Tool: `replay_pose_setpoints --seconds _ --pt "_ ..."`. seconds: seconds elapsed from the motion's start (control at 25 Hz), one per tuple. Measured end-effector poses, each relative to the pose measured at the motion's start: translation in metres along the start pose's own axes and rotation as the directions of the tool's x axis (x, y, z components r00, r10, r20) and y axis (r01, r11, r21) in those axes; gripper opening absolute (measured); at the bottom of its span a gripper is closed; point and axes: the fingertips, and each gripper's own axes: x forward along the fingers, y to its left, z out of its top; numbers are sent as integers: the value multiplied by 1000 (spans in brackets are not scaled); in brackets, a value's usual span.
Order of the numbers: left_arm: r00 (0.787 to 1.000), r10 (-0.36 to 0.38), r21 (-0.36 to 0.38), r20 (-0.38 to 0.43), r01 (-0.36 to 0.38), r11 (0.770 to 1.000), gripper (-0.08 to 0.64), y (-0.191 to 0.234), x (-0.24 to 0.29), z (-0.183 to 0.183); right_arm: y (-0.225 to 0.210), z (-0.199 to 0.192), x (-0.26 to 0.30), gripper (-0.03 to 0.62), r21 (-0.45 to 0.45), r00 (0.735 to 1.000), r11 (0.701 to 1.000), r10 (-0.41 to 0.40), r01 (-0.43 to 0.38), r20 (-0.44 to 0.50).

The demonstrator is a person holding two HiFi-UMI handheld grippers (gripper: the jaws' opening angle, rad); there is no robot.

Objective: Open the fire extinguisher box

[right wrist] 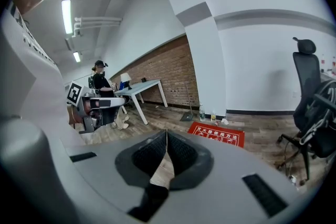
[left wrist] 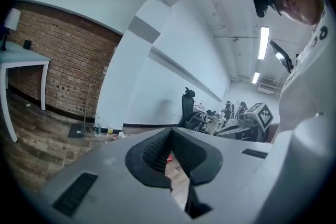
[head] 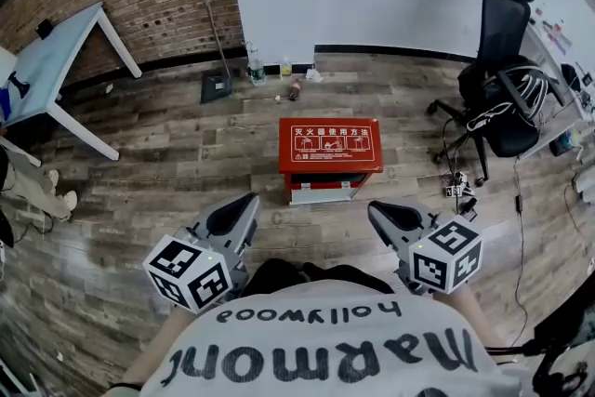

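The red fire extinguisher box (head: 330, 146) lies on the wooden floor with its lid down, white print on top, a grey panel on its near side. My left gripper (head: 249, 203) hovers to its near left, my right gripper (head: 376, 212) to its near right, both short of the box and touching nothing. In the left gripper view the left gripper (left wrist: 169, 131) has its jaws together, with a red sliver of the box (left wrist: 169, 158) showing through the gap lower down. The right gripper (right wrist: 167, 134) is shut too, and the box (right wrist: 218, 134) lies ahead, slightly right.
A black office chair (head: 502, 60) stands at the right with cables (head: 459, 185) on the floor near it. A white table (head: 58, 60) stands at the left by the brick wall. A dustpan (head: 216, 86) and bottles (head: 256, 70) sit along the far wall. A seated person (right wrist: 100, 84) is behind.
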Motion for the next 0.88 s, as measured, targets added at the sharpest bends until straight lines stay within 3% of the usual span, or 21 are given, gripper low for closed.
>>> replay_pose_setpoints --seconds 0.4,0.56,0.68,0.88 --pt "996 -28 -31 -82 25 999 6 -27 62 -14 -53 -3 -29 9 76 1000 997 -20 19 7" --pt "991 -18 -16 -132 16 1000 6 -39 89 -27 -65 -6 -33 9 43 1000 999 14 -15 21" --pt "984 -22 -4 -176 21 1000 6 -47 108 -42 -78 -11 -35 10 14 1000 1000 -9 9 30" --pt "971 -15 13 -238 18 1000 6 -46 139 -74 -102 -30 -24 11 51 1000 999 -11 9 23"
